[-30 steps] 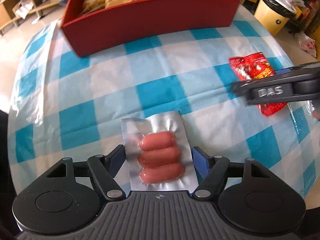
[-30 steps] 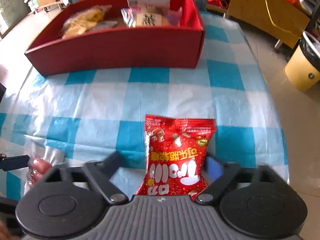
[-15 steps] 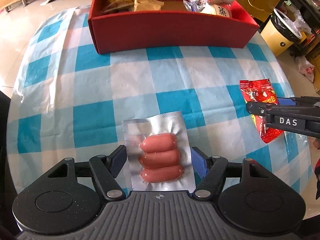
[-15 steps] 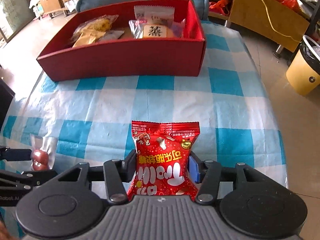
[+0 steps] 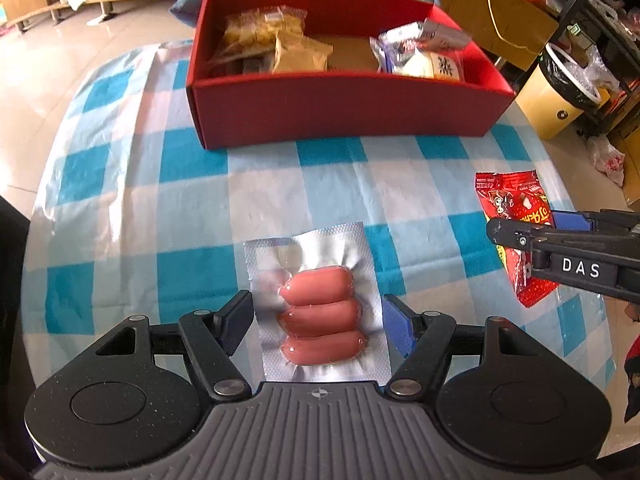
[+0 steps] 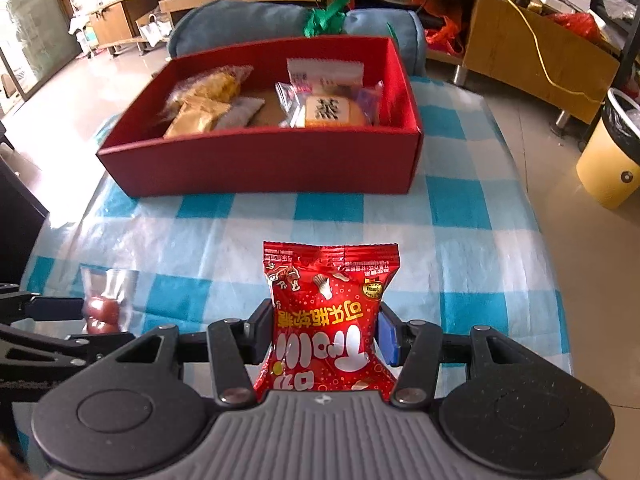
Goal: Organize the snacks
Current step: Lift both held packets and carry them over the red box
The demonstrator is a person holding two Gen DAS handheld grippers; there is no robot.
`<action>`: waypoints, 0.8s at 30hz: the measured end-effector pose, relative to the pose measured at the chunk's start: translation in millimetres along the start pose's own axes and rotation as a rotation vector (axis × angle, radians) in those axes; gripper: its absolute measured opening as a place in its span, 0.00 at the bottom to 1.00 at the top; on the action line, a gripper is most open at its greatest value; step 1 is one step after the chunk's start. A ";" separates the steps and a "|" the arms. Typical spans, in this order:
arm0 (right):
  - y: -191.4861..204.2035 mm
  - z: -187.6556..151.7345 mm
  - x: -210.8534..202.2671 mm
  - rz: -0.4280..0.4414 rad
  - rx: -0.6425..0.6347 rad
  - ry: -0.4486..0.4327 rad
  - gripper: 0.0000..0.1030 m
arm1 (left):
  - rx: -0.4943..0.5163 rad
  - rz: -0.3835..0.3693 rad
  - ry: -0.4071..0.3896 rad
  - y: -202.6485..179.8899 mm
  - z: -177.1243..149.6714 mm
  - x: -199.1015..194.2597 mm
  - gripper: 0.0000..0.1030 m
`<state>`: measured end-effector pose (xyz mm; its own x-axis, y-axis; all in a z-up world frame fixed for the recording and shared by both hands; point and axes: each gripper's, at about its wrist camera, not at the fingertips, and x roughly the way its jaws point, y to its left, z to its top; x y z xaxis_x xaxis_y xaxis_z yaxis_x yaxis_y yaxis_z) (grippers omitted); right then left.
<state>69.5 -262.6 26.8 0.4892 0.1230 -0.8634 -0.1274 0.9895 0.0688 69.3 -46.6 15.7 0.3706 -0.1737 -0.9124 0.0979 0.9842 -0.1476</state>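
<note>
My left gripper point(image 5: 318, 326) is shut on a silver vacuum pack of three pink sausages point(image 5: 322, 312) and holds it above the checked tablecloth. My right gripper point(image 6: 325, 330) is shut on a red snack bag point(image 6: 330, 320) with white lettering, also lifted off the cloth. The red bag point(image 5: 516, 220) and the right gripper's fingers point(image 5: 560, 248) show at the right of the left wrist view. The sausage pack point(image 6: 105, 300) shows at the left of the right wrist view. A red open box point(image 5: 344, 108) point(image 6: 260, 160) stands ahead on the table.
The box holds yellow-brown snack packs point(image 6: 208, 100) on its left and clear-wrapped pastries point(image 6: 332, 104) on its right. A blue cushion point(image 6: 256, 20) lies behind the box. A yellow bin point(image 6: 612, 160) stands on the floor to the right. The blue-and-white cloth point(image 5: 280, 184) covers the table.
Both grippers have risen and drawn back with their packs, so the box's inside now shows. The right gripper's fingers closed onto the red bag about a second ago.
</note>
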 end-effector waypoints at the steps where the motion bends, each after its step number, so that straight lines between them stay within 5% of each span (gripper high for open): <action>1: 1.0 1.4 -2.0 0.004 -0.001 -0.007 0.45 | 0.001 0.001 -0.008 -0.2 2.0 -1.5 0.73; 24: 0.8 49.4 -21.6 0.037 0.047 -0.129 0.45 | 0.014 -0.013 -0.169 -4.7 67.2 -30.2 0.73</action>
<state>101.5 -260.7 70.2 0.5919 0.1653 -0.7889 -0.1080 0.9862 0.1257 119.8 -48.3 69.6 0.5196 -0.1906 -0.8329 0.1160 0.9815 -0.1523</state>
